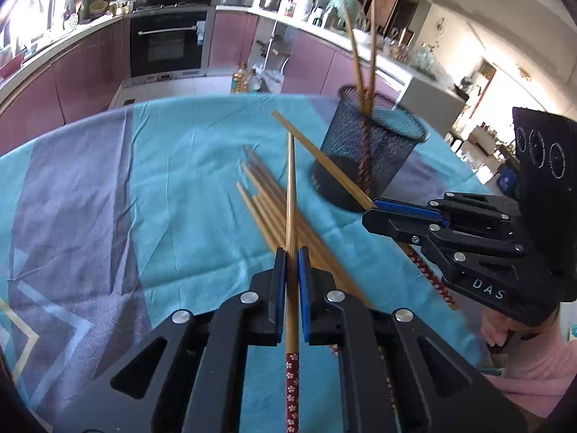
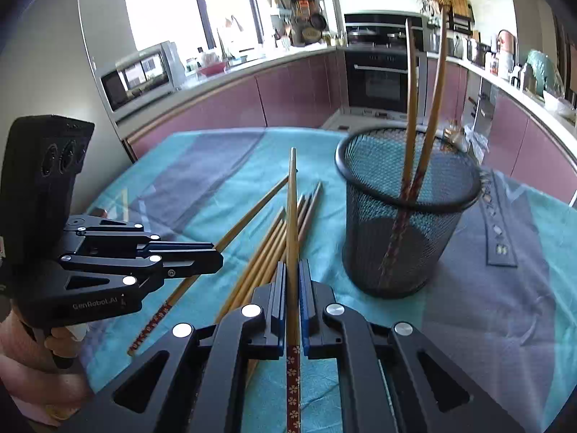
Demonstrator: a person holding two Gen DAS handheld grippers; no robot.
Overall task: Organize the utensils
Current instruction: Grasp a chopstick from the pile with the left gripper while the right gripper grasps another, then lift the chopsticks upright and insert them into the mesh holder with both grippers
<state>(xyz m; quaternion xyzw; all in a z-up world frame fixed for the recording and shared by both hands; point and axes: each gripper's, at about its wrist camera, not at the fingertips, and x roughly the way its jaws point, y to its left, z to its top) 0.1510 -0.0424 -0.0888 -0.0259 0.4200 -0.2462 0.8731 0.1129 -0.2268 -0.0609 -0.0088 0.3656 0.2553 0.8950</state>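
My left gripper is shut on a bamboo chopstick with a red flowered end, held above the table. My right gripper is shut on another such chopstick. Each gripper shows in the other view, the right gripper with its chopstick by the cup, the left gripper at the left with its chopstick. A black mesh cup stands upright with two chopsticks in it. Several loose chopsticks lie on the cloth.
A teal and grey tablecloth covers the table. Kitchen counters and an oven stand beyond the far table edge. A person's hand in a pink sleeve holds the right gripper.
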